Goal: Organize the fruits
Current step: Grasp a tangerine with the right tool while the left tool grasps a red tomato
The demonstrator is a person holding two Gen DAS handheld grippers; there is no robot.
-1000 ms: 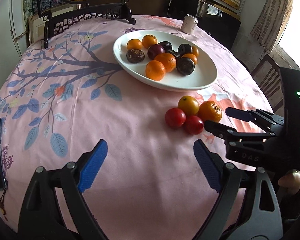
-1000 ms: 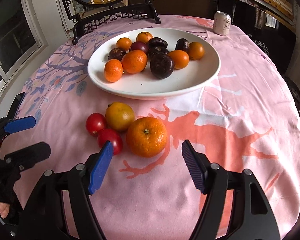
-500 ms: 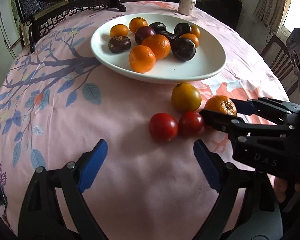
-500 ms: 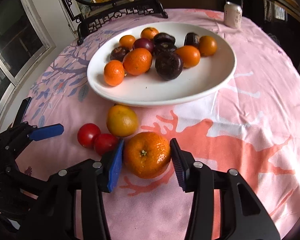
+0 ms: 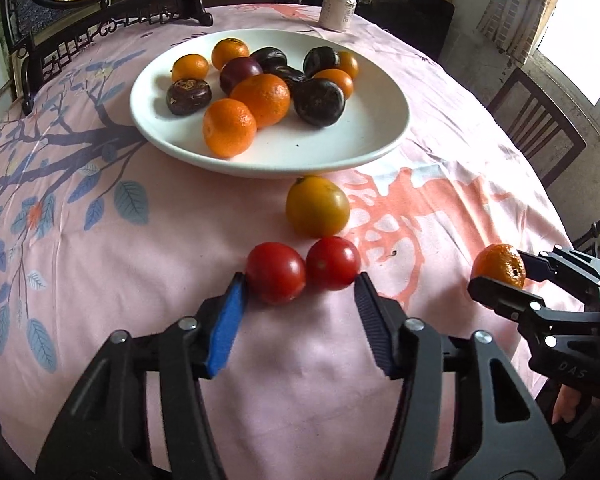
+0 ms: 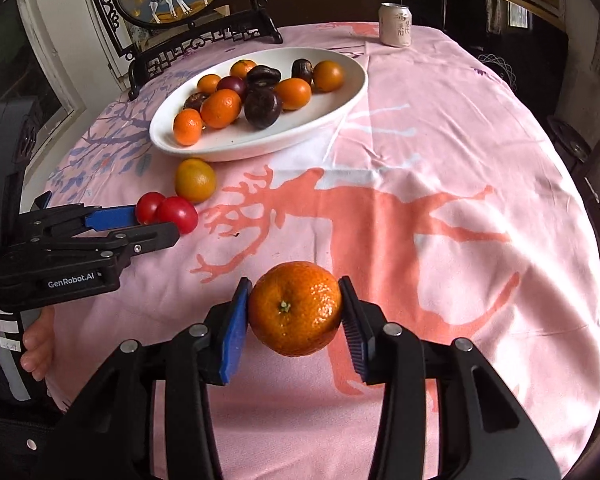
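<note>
In the left wrist view, the left gripper [image 5: 300, 290] has its jaws spread apart, the fingertips bracketing two red tomatoes [image 5: 303, 270] that sit side by side and touching on the pink tablecloth [image 5: 100, 264]. Both are glossy, round and deep red; the left one meets the blue pad, the right one lies against the tip of the black ridged pad. Just ahead of them rests a yellow-orange citrus fruit [image 5: 317, 206], smooth-skinned with a small nub on top, close to the rim of the white plate [image 5: 364, 136]. The plate, farther ahead, holds a cluster of bright mandarins and dark purple-brown fruits. A pale drink can [image 5: 338, 10] stands beyond the plate. Off to the right, the right gripper [image 5: 500, 274] is clamped on a mandarin [image 5: 499, 266] with dimpled orange peel.

In the right wrist view, the right gripper [image 6: 294, 308] pinches the mandarin [image 6: 295, 308] squarely between its pads, the green stem scar facing the camera and the pebbled rind shiny on the right side. The fruit appears raised off the tablecloth [image 6: 440, 160]. To the left and ahead, the left gripper [image 6: 156, 224] reaches in with its fingers around the tomatoes [image 6: 167, 210]. The yellow-orange citrus fruit [image 6: 195, 180] lies just past them, next to the plate [image 6: 340, 108] of mixed fruit. The can [image 6: 396, 24] stands far ahead.
</note>
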